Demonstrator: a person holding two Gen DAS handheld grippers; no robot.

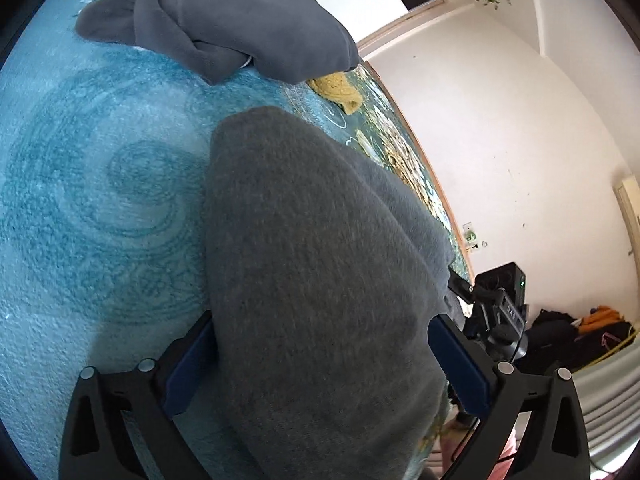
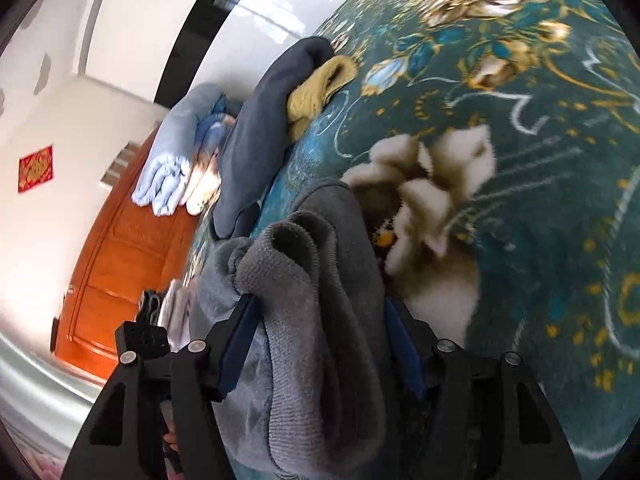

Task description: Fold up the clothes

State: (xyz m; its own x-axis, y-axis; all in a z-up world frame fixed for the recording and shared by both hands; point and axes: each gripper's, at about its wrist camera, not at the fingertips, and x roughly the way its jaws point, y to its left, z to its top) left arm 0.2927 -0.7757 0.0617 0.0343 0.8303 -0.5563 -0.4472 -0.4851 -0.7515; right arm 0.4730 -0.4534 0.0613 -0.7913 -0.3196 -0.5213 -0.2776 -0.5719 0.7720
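Thick grey fleece garment point(image 1: 320, 280) runs lengthwise straight ahead between the left hand-held gripper point(image 1: 320, 364), jaws spread wide. Beside it the right hand-held gripper point(image 2: 320, 344) straddles the bunched end, jaws apart; whether the pads press is unclear.

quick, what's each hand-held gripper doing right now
left hand-held gripper: open wide, grey garment between its fingers.
right hand-held gripper: bunched grey garment between its fingers; grip cannot be told.

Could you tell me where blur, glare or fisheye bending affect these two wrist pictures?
Left wrist view: the grey knitted garment close to the lens looks soft, the pale wall is bright, and the bed's edge curves. Right wrist view: the cream flower on the teal floral blanket is smeared, the white surface at top centre is washed out, and the orange wooden door bows.
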